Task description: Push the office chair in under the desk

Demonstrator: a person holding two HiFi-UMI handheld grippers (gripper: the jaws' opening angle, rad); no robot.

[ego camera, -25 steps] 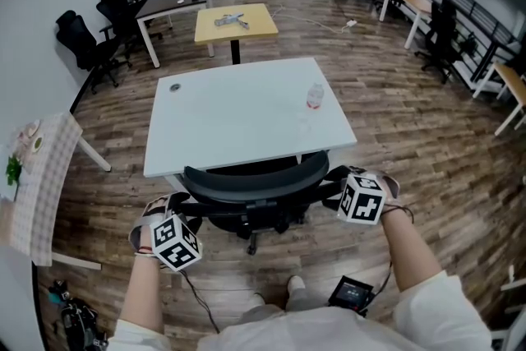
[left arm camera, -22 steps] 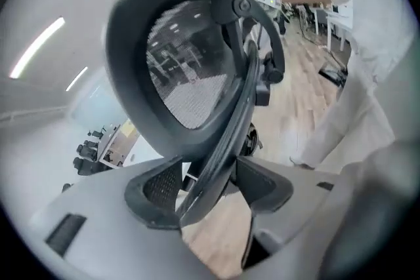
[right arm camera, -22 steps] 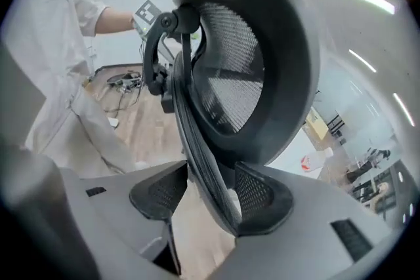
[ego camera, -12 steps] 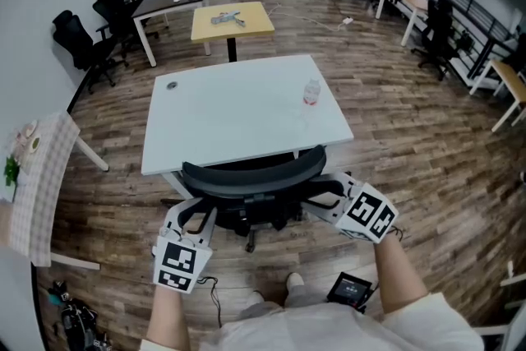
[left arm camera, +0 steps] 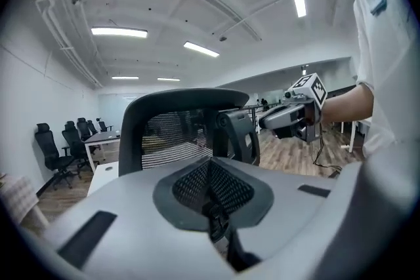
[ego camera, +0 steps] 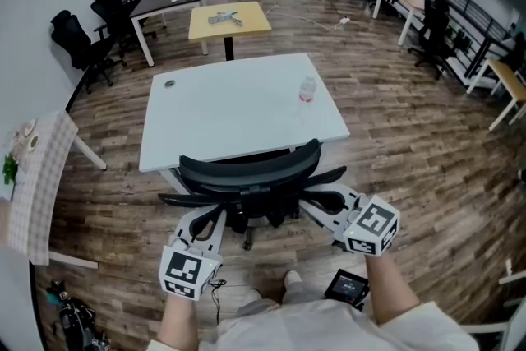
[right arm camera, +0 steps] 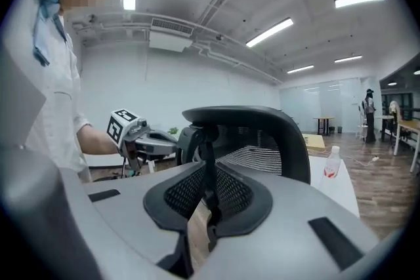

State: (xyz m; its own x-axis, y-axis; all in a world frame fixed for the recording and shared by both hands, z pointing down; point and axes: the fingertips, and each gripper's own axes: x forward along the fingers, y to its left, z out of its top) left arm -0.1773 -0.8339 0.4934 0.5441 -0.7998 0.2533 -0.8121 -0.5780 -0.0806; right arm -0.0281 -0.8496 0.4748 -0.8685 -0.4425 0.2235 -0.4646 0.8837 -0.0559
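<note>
The black mesh-back office chair (ego camera: 246,168) stands with its seat tucked under the white desk (ego camera: 238,107), only its back and armrests showing at the near edge. My left gripper (ego camera: 205,219) hangs just behind the chair's left armrest, shut and empty. My right gripper (ego camera: 311,206) is behind the right armrest; its jaws have just been closing and nearly meet, with nothing between them. In the left gripper view the chair back (left arm camera: 177,128) rises beyond the closed jaws. In the right gripper view the chair back (right arm camera: 262,134) fills the middle and a thin slit of floor shows between the jaws.
A clear bottle (ego camera: 306,90) with a red label stands on the desk's right side. A yellow table (ego camera: 228,19) is behind the desk, black chairs (ego camera: 82,37) line the left wall, and a checked-cloth table (ego camera: 37,185) is at the left. A black device (ego camera: 349,288) lies by my feet.
Both grippers have come off the chair's sides, drawn back toward me, risen and rolled. Their jaws, open before, have closed. The chair sits slightly further under the desk.
</note>
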